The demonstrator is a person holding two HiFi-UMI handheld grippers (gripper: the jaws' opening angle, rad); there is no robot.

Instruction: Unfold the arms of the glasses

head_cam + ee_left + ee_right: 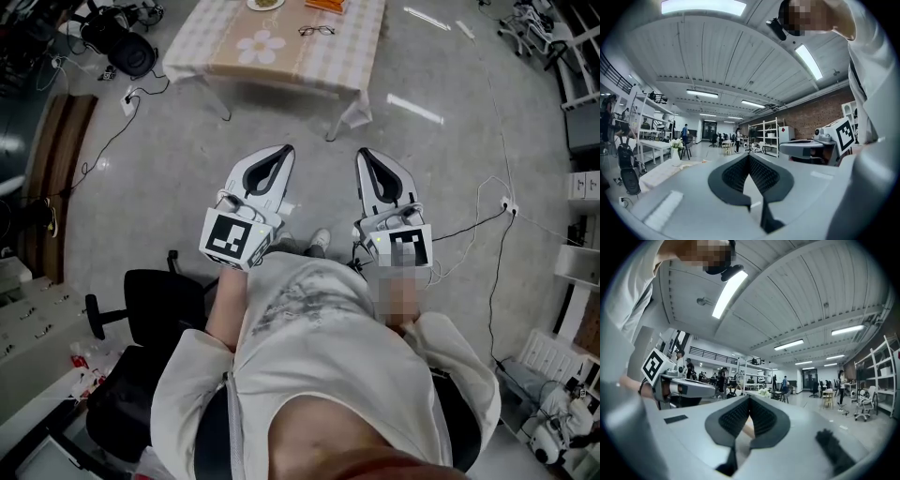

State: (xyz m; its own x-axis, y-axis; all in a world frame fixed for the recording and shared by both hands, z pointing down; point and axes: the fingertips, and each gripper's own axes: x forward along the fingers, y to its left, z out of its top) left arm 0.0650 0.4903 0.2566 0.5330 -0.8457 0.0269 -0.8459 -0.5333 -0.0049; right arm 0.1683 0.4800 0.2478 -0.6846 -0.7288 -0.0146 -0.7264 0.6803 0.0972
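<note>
Both grippers are held level in front of the person's chest, side by side and slightly apart. The left gripper (pixel 285 149) has its jaws closed tip to tip with nothing between them, and the right gripper (pixel 364 153) is closed and empty in the same way.

The glasses (pixel 317 30) lie well ahead of both grippers, on a table (pixel 309 61) covered with a checked cloth. Beyond them, at the table's far edge, are a plate (pixel 265 4) and an orange thing (pixel 325 5).

Between the grippers and the table's near edge is bare grey floor. Only a slanted table leg (pixel 337 117) reaches out below that edge.

A black chair (pixel 155 295) stands behind and to the left of the left gripper. To the right of the right gripper a black cable (pixel 495 281) trails over the floor, and shelving (pixel 583 187) stands further out on that side.
</note>
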